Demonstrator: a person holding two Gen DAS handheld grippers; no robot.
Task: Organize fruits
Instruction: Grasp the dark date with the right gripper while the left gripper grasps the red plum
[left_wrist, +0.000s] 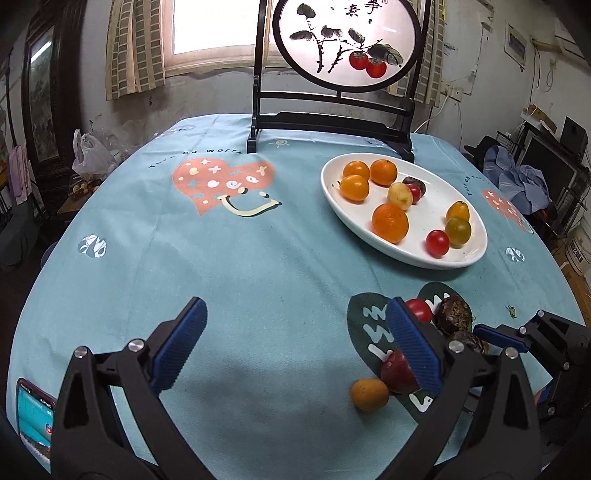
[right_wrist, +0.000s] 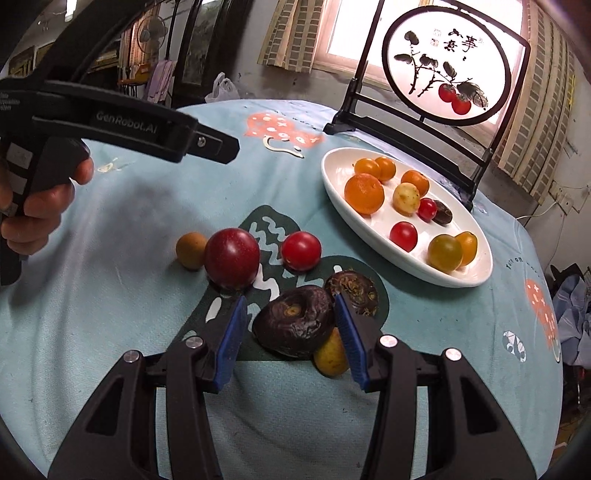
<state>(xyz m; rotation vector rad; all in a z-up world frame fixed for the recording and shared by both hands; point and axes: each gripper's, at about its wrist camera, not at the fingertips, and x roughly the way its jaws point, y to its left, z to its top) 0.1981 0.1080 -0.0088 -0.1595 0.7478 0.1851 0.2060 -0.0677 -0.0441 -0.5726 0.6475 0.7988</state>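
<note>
A white oval plate (left_wrist: 458, 258) (right_wrist: 476, 275) holds several oranges, tomatoes and small fruits. Loose on the cloth lie a dark red plum (right_wrist: 232, 256) (left_wrist: 397, 376), a red tomato (right_wrist: 301, 251) (left_wrist: 419, 309), a small brown-orange fruit (right_wrist: 191, 250) (left_wrist: 369, 394), two wrinkled dark fruits (right_wrist: 293, 326) (right_wrist: 352, 286) and a yellow fruit (right_wrist: 330, 356). My right gripper (right_wrist: 291, 341) is open, its jaws on either side of the nearer wrinkled dark fruit. My left gripper (left_wrist: 295, 349) is open and empty, left of the loose fruits.
A black-framed round painted screen (left_wrist: 347, 40) (right_wrist: 447, 62) stands behind the plate. A phone (left_wrist: 35, 417) lies at the near left table edge. The left gripper's body and the hand holding it (right_wrist: 110, 122) hang at the left of the right wrist view.
</note>
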